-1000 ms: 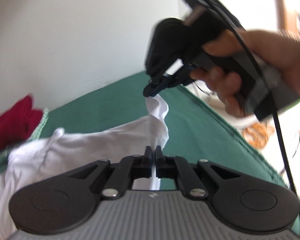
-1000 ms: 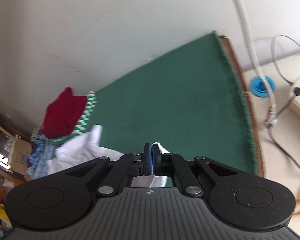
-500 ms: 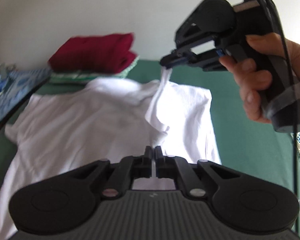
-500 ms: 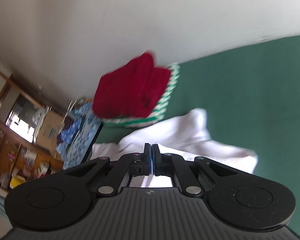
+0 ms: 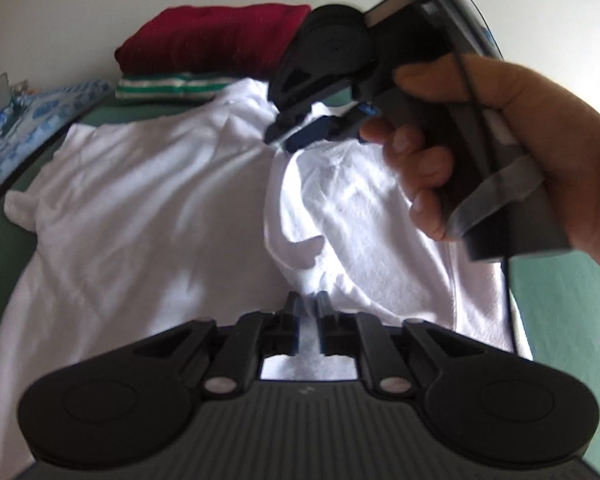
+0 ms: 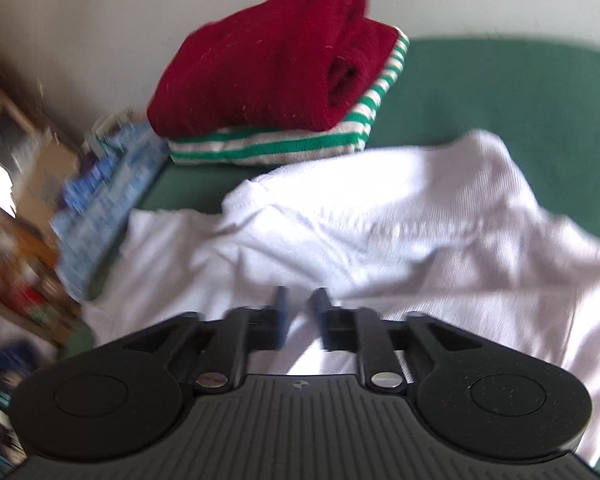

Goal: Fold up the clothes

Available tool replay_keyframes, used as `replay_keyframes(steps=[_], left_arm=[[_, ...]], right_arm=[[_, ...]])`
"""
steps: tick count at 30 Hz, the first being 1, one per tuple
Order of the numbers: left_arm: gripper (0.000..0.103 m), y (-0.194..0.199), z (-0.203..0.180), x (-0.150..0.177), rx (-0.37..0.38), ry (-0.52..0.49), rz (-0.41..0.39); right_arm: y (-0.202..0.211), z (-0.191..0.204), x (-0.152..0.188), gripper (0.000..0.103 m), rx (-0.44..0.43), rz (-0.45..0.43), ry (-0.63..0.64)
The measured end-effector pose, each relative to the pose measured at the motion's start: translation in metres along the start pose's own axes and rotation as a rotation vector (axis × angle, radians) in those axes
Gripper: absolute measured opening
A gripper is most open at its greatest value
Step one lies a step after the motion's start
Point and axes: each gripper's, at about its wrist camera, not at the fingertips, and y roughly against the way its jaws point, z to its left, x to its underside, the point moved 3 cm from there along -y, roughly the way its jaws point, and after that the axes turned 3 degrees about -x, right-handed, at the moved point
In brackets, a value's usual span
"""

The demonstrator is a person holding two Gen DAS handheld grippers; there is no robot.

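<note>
Domestic room: folded dark-red knit garment [image 6: 268, 60] stacked on green-and-white striped garment [image 6: 276, 146], 12 o'clock; cluttered wooden shelving [image 6: 16, 184], 9 o'clock.

Folded stack [image 6: 276, 80] behind spread shirt [image 6: 400, 224]

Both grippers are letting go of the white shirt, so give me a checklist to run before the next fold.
1. Left gripper clear of white shirt: not ok; jaws opening, cloth between them.
2. Right gripper released: cannot tell; jaws opening, cloth bunched right at the tips.
3. Folded-over side lies flat: not ok, a ridge stands up.
4. Shirt clear of the red garment and striped garment: cannot tell.
5. Green table cover free beside the shirt: ok.
</note>
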Motion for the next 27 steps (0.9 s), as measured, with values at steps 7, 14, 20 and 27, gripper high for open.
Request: replay_keyframes(steps=[7,14,20,27], left_arm=[[0.027,0.005,0.018,0.0,0.17,-0.026,0.004],[0.032,0.035,0.045,0.001,0.246,-0.175,-0.076],[0.032,0.022,0.027,-0.031,0.368,-0.268,-0.123],[0.037,-0.014,0.021,-0.007,0.274,-0.442,-0.02]], right_arm=[[0.099,-0.004,0.058,0.036,0.105,-0.095,0.048],[0.112,0.006,0.165,0.021,0.36,-0.063,0.219],[0.1,0.034,0.199,0.025,0.419,-0.089,0.336],[0.148,0.042,0.225,0.025,0.46,-0.151,0.26]])
